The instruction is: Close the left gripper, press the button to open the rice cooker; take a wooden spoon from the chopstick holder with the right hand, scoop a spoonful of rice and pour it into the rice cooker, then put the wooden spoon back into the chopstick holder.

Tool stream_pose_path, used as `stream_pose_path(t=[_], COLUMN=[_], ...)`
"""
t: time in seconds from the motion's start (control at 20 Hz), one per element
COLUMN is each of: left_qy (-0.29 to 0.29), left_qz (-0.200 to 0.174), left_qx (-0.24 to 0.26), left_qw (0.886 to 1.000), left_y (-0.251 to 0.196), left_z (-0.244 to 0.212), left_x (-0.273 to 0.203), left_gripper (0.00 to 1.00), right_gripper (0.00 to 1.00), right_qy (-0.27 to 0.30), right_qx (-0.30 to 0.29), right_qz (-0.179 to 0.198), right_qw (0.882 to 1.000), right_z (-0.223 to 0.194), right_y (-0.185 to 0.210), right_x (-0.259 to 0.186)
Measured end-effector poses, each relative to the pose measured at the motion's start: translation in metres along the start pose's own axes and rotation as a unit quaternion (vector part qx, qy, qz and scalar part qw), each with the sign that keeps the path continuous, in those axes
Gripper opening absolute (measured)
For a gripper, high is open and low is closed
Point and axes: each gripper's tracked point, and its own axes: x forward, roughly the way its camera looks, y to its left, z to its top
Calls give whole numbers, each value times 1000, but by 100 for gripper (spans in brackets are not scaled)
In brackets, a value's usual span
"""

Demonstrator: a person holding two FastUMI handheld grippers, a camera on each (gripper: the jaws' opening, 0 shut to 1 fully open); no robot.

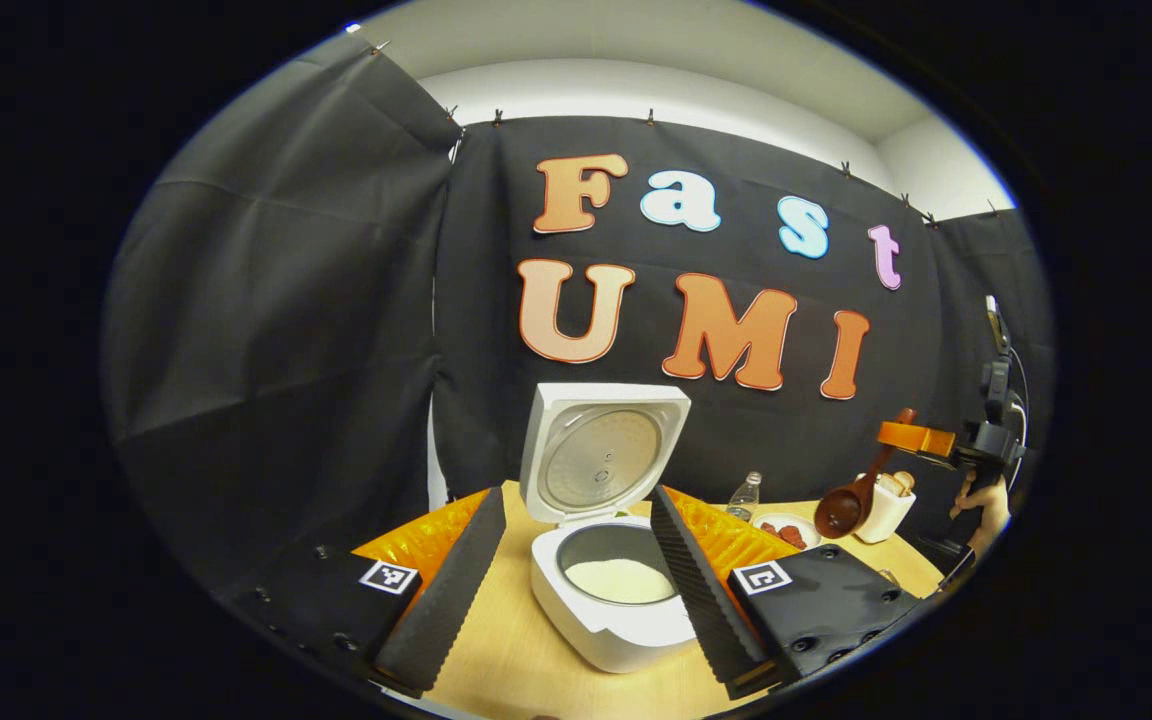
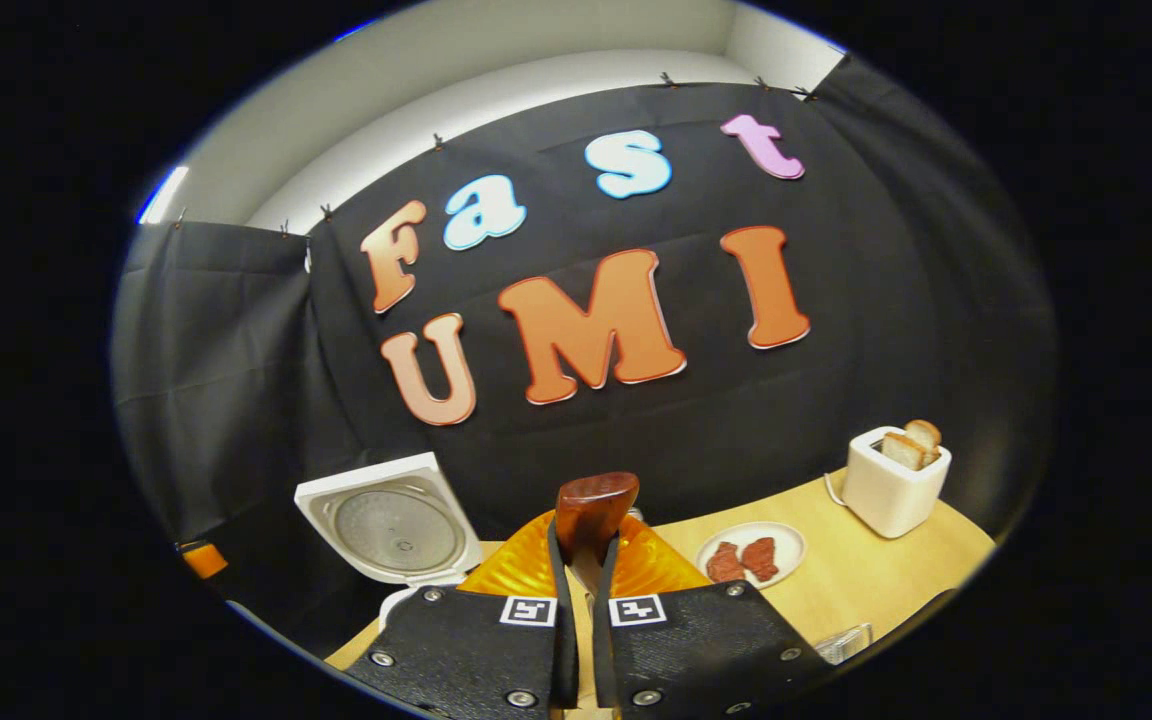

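The right gripper (image 2: 581, 600) is clamped on the handle of one wooden spoon (image 2: 591, 515), its two fingers nearly touching around it, the handle end rising at 12 o'clock in the right gripper view. In the left gripper view that same gripper hangs in the air at 3 o'clock, held by a hand (image 1: 986, 505), with the spoon's bowl dangling low beside a white chopstick holder (image 1: 886, 510). The left gripper (image 1: 566, 575) is spread wide, its fingers flanking one white rice cooker (image 1: 616, 600) standing between them on the tabletop (image 1: 506, 660). The cooker's lid (image 1: 601, 460) stands upright and open, white rice lying in the pot. Behind it at 2 o'clock are one clear bottle (image 1: 746, 495) and one plate (image 2: 751, 555) carrying two reddish pieces. One white toaster (image 2: 896, 480) holds two slices.
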Motion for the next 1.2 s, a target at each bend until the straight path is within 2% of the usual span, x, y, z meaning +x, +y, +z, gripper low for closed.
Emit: stream_pose_path(t=[0.05,0.1,0.45,0.75,1.05,1.2], left_qy=[-1,-3,-13,-12,-4,-1], left_qz=[-2,-3,1,7,22,17], left_qx=[1,4,6,17,20,17], left_qw=[1000,1000,1000,1000,1000,1000], left_y=[-5,-10,-41,-69,-81,-88], left_z=[2,3,15,19,17,17], left_x=[2,3,9,6,4,1], left_gripper=[100,100,100,98,99,99], right_gripper=[10,5,5,5,5,6], right_qy=[0,1,27,73,119,143], right_qx=[2,3,19,45,88,108], right_qz=[-14,-28,-97,-130,-127,-124], right_qw=[1000,1000,995,988,981,976], right_z=[1,1,-27,-84,-139,-162], right_y=[-20,-41,-153,-208,-227,-231], right_x=[-6,-12,-46,-57,-48,-44])
